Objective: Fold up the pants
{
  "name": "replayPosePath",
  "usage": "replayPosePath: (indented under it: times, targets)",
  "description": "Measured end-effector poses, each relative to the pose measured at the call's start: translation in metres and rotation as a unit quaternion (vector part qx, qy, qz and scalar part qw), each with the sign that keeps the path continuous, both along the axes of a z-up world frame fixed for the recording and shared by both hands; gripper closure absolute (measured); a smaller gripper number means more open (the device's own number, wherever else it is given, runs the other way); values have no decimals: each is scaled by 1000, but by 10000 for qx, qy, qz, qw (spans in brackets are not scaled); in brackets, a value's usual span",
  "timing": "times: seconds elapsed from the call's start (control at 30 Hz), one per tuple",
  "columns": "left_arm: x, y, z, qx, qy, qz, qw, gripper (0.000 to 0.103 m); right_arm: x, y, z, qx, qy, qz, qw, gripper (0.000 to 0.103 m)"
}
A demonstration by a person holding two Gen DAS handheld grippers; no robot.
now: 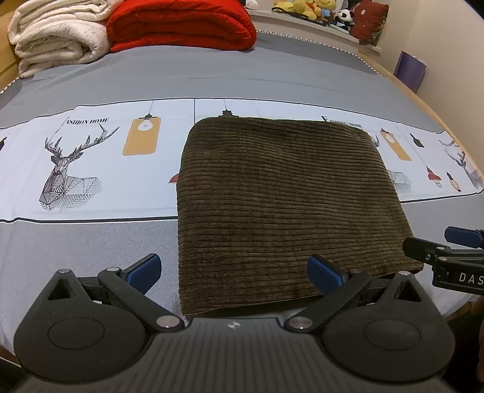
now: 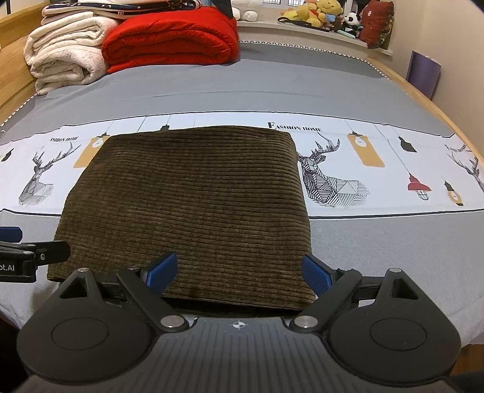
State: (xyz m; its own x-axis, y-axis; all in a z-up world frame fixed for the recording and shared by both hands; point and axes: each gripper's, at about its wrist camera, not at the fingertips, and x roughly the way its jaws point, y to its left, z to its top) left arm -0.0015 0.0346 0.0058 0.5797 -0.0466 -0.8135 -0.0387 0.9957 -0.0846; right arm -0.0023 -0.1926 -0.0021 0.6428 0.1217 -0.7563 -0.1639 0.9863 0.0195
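Tongs wide over folded pants

Tongs first: the left gripper [image 1: 234, 273] has its blue pads [image 1: 145, 269] spread far apart and grips nothing. One pad hangs over bare sheet just left of the pants [image 1: 281, 205], the other over the pants' near edge. The right gripper [image 2: 239, 272] is spread just as wide and is likewise empty, both its pads above the near edge of the pants [image 2: 187, 205], the right pad close to their near right corner. Whether any pad touches the cloth cannot be told. Each tool shows in the other's view: the right gripper [image 1: 447, 254] juts in beside the pants' near right corner, and the left gripper [image 2: 27, 251] beside their near left corner.

The pants, dark olive corduroy, lie flat as a folded, roughly square block with ribs running side to side. Their far half lies on the white printed band [image 2: 378, 169] of the sheet, which carries deer heads, lamps and the words "Fashion Home"; their near half lies on the grey sheet [image 1: 75, 241].

Well beyond the pants, at the far end of the bed, sit a folded red blanket [image 2: 172, 39] and, just left of it, a folded cream blanket [image 2: 66, 54]. Farther back, right of the red blanket, plush toys [image 2: 320, 15] line a ledge.
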Motion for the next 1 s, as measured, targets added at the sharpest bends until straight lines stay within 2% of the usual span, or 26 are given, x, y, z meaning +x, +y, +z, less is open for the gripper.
replayPosePath:
  times: [1.0]
  targets:
    - [-2,-8,1,37,-77,-281,9996,0,-2,2,3,8,-37,80,10000,13]
